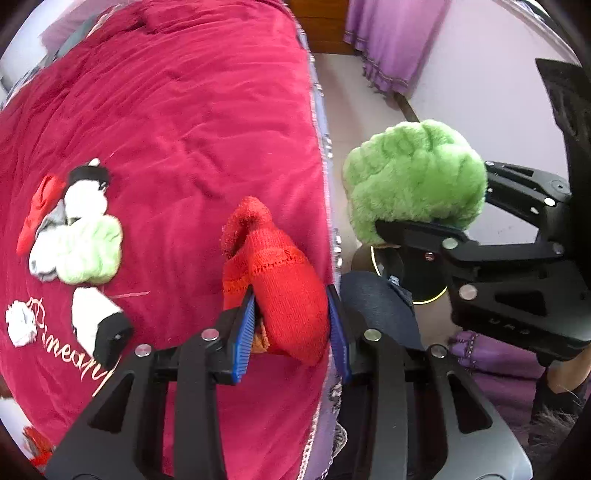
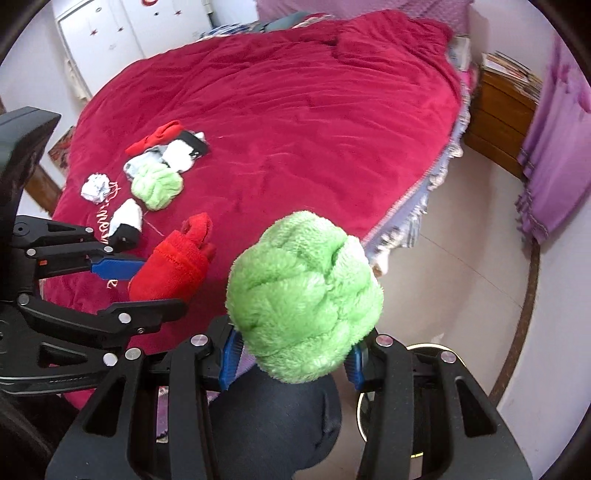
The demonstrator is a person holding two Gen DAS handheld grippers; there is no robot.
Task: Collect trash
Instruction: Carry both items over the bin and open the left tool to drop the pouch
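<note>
My left gripper [image 1: 291, 328] is shut on a red knitted sock [image 1: 280, 288], held above the bed's right edge; it also shows in the right wrist view [image 2: 173, 266]. My right gripper [image 2: 291, 356] is shut on a fluffy green sock ball [image 2: 303, 295], held over the floor beside the bed; it also shows in the left wrist view [image 1: 413, 184]. On the red blanket [image 2: 295, 122] lie a crumpled white paper ball [image 2: 95, 188], another green fluffy sock [image 2: 157, 186], a black-and-white sock [image 2: 127, 223] and a red and white pile [image 2: 173, 144].
A round black bin with a lit rim [image 1: 391, 266] stands on the floor below the right gripper. A dark-clothed knee [image 2: 273, 421] is below both grippers. A wooden nightstand [image 2: 495, 114] and purple curtains [image 2: 554, 155] stand by the wall. White cabinets [image 2: 122, 33] are behind the bed.
</note>
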